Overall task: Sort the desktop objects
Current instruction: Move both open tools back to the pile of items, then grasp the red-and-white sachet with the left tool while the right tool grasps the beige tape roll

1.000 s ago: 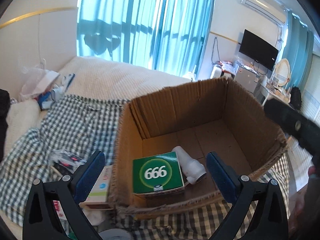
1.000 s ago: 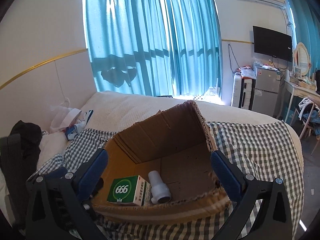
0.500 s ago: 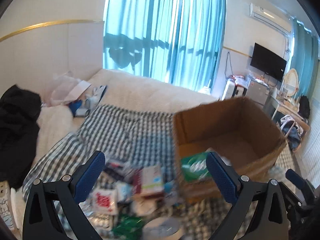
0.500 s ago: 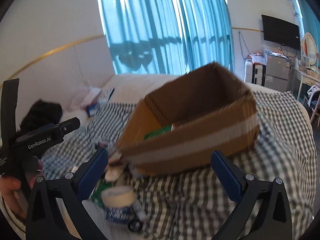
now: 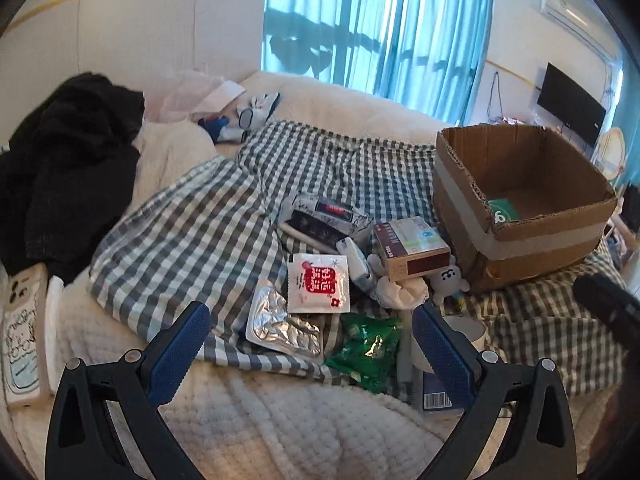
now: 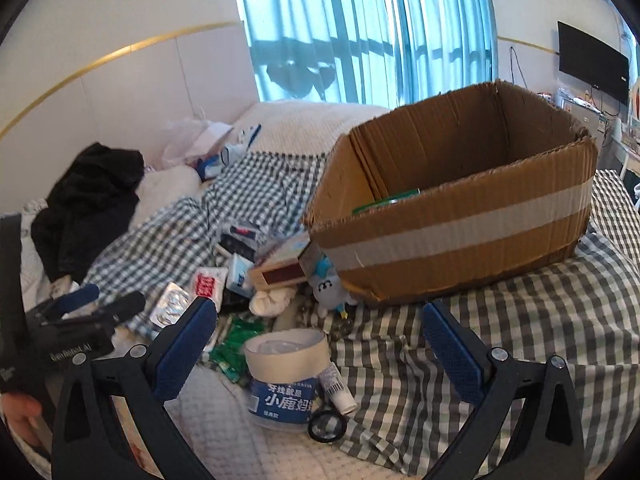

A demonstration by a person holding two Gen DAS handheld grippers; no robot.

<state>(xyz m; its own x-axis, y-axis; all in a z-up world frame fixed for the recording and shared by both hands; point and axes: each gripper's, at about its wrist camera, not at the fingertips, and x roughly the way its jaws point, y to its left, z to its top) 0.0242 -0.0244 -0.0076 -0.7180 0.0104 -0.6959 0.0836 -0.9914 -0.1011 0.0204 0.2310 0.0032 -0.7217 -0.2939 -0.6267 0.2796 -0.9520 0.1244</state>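
A cardboard box (image 5: 552, 220) (image 6: 460, 232) stands open on the checked cloth, with a green carton (image 5: 502, 210) (image 6: 394, 200) inside. A pile of small items lies left of the box: a red-and-white sachet (image 5: 319, 282), a silver foil pack (image 5: 280, 326), a green packet (image 5: 368, 350) and a brown-and-white carton (image 5: 412, 246) (image 6: 280, 266). My left gripper (image 5: 310, 320) hovers open over the foil pack and green packet. My right gripper (image 6: 318, 312) is open above a tape roll (image 6: 286, 350), which sits on a blue-labelled tub (image 6: 286, 400).
A small plush toy (image 5: 446, 282) (image 6: 328, 286) and a white balled cloth (image 5: 400, 290) lie by the box's near corner. Black clothes (image 5: 68, 168) are heaped on the far left. A phone case (image 5: 22, 336) rests at the bed's left edge.
Both grippers have drawn back from over the box. The left has swung left over the pile of items. Both stay open and hold nothing.
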